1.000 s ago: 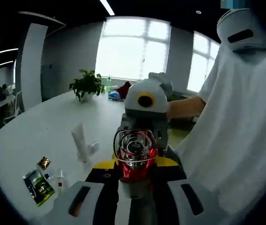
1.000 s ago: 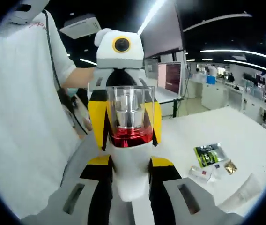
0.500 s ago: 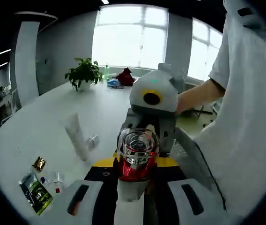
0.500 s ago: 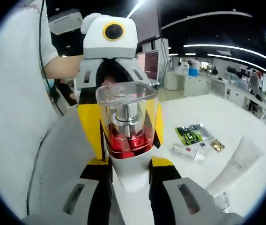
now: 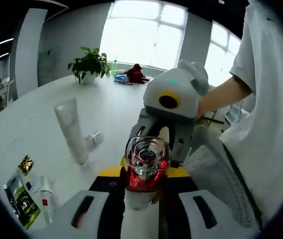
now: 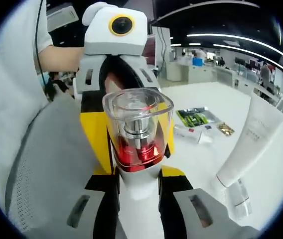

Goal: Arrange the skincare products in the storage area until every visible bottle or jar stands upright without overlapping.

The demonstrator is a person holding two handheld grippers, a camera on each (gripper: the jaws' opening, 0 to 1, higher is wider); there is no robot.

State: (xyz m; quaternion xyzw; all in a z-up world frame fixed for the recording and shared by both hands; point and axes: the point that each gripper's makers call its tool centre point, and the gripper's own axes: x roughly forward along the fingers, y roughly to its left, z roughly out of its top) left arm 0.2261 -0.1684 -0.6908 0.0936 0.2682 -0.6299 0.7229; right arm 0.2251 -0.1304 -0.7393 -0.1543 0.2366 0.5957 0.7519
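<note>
White tabletop (image 5: pixel 37 124) stretches away under bright windows in my left gripper view, with a potted plant (image 5: pixel 88 64) at its far edge and a person in a white shirt (image 5: pixel 273 124) standing close on the right.

Between my two grippers I hold the red bottle with the clear cap (image 5: pixel 147 164), raised above the table. In the left gripper view it sits right at the tips of my left gripper (image 5: pixel 140 196), cap end turned toward the camera, and my right gripper (image 5: pixel 154 149) comes in from the far side, its yellow-and-black jaws closing around the same bottle. In the right gripper view the bottle (image 6: pixel 137 132) stands upright just above my right gripper (image 6: pixel 137 186), red base nestled between my jaw tips, and the left gripper (image 6: pixel 126 124) faces me from behind it, yellow jaws flanking the bottle on both sides. Both pairs of jaws look pressed against it, neither spread wide.

Down on the table, well apart from the bottle, a white tube (image 5: pixel 71 130) stands with its cap end down; it shows at the right in the right gripper view (image 6: pixel 248 144). A small white vial (image 5: pixel 45 206) lies on its side beside a green sachet (image 5: pixel 19 201) and a little gold packet (image 5: pixel 26 165).
</note>
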